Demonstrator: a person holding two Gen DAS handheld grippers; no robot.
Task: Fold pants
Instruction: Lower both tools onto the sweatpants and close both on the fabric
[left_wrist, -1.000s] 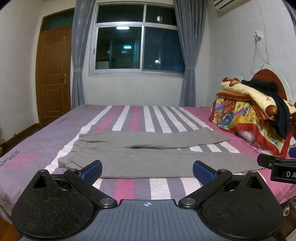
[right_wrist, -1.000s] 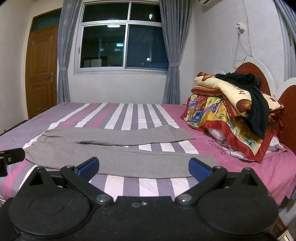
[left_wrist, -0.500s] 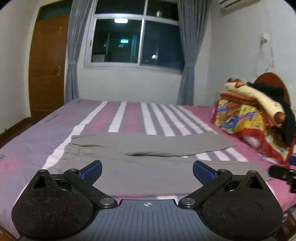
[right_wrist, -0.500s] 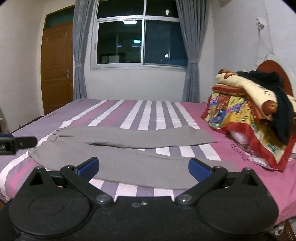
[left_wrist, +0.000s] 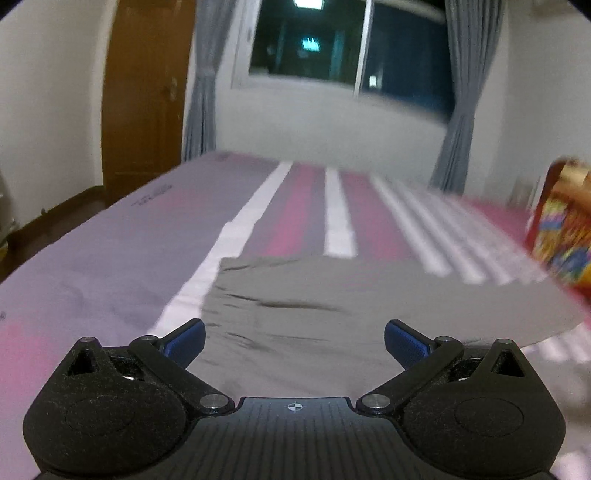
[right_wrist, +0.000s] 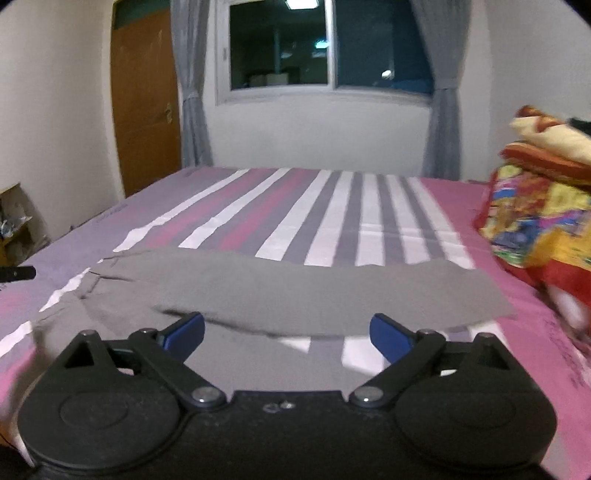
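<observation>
Grey pants (left_wrist: 332, 295) lie flat on the striped bed, waistband at the left, two legs running to the right; they also show in the right wrist view (right_wrist: 295, 291). My left gripper (left_wrist: 294, 341) is open and empty, just above the waist end of the pants. My right gripper (right_wrist: 287, 333) is open and empty, over the near leg around its middle. A black tip of the left gripper shows at the left edge of the right wrist view (right_wrist: 16, 273). The left wrist view is blurred.
The bed (right_wrist: 332, 206) has purple, pink and white stripes. A pile of colourful bedding (right_wrist: 543, 218) sits at the right by the headboard. A wooden door (right_wrist: 146, 99), a window (right_wrist: 325, 44) and grey curtains stand behind the bed.
Both grippers have moved forward and down, closer to the pants. The left one has swung left toward the waistband. Both stay open.
</observation>
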